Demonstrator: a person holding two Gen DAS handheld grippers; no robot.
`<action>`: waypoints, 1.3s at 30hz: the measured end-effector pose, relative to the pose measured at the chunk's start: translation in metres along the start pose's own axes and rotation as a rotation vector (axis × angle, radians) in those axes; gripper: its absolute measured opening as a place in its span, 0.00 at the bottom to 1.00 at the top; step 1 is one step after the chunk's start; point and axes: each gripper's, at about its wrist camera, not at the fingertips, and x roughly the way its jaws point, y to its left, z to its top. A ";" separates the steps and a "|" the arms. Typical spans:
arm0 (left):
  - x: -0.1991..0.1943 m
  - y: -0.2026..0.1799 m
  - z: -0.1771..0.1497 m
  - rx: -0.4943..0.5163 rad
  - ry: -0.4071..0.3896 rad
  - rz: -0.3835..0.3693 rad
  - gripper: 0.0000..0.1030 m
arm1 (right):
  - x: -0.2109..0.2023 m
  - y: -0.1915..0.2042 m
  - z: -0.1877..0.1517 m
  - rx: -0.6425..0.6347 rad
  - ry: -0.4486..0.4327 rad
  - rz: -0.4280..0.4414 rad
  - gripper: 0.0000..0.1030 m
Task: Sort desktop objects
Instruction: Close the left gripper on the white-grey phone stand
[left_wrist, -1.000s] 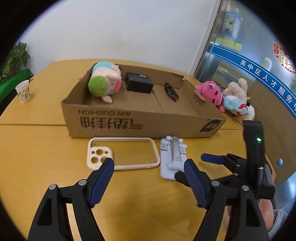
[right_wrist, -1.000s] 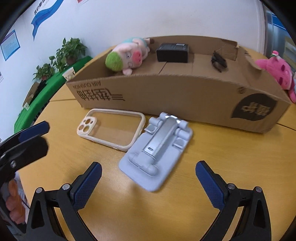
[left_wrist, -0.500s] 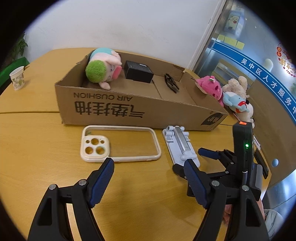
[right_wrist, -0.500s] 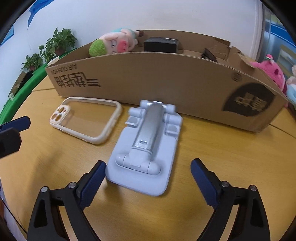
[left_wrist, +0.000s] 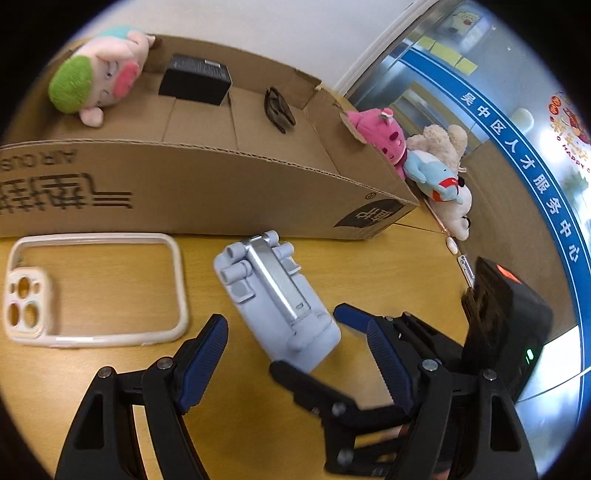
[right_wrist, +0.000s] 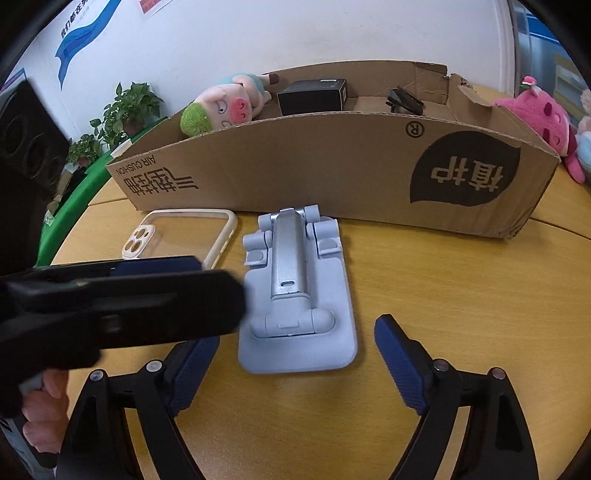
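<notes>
Both tools are spread wide and hold nothing. The right tool straddles the near end of the pale blue phone stand, lying flat at frame center on the surface. The left tool is at the same end. The stand's long axis points toward the cardboard box, hinge knobs farthest away.

Phone stand right of phone case — both before box.
</notes>
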 end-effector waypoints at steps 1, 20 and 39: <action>0.007 0.000 0.003 -0.014 0.014 0.003 0.75 | 0.000 0.000 0.000 0.000 -0.005 -0.006 0.77; 0.031 -0.001 0.001 -0.026 0.027 0.079 0.43 | -0.018 -0.008 -0.020 0.043 -0.052 0.007 0.44; 0.046 -0.017 0.016 0.096 0.071 0.145 0.44 | -0.004 -0.003 -0.006 0.029 -0.042 -0.053 0.64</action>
